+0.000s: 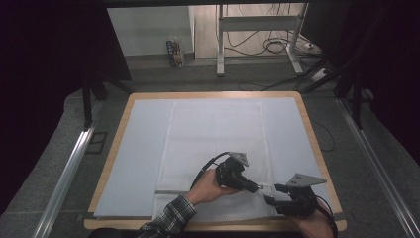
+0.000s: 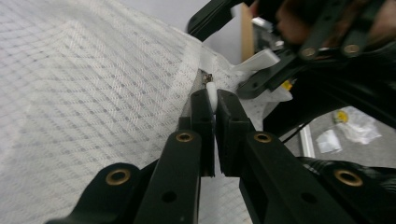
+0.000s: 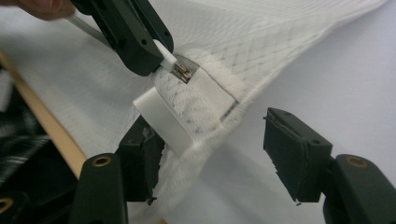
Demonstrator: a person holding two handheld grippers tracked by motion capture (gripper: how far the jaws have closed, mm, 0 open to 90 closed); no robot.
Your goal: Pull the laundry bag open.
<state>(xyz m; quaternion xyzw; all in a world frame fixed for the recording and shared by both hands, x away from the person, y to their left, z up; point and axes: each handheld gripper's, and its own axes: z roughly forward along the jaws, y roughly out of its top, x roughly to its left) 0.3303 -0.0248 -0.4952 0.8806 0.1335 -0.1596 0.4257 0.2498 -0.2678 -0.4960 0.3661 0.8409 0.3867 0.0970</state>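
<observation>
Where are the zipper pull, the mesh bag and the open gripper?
zipper pull (image 3: 167, 57): right gripper view, its white tab.
mesh bag (image 1: 213, 139): high view, its flat middle.
right gripper (image 3: 210, 158): right gripper view, gap between its jaws.

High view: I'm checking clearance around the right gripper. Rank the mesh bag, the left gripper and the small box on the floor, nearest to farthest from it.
1. Mesh bag: its near corner lies between the open jaws of the right gripper.
2. Left gripper: just left, clamped on the zipper pull.
3. Box: on the floor beyond the table.
</observation>
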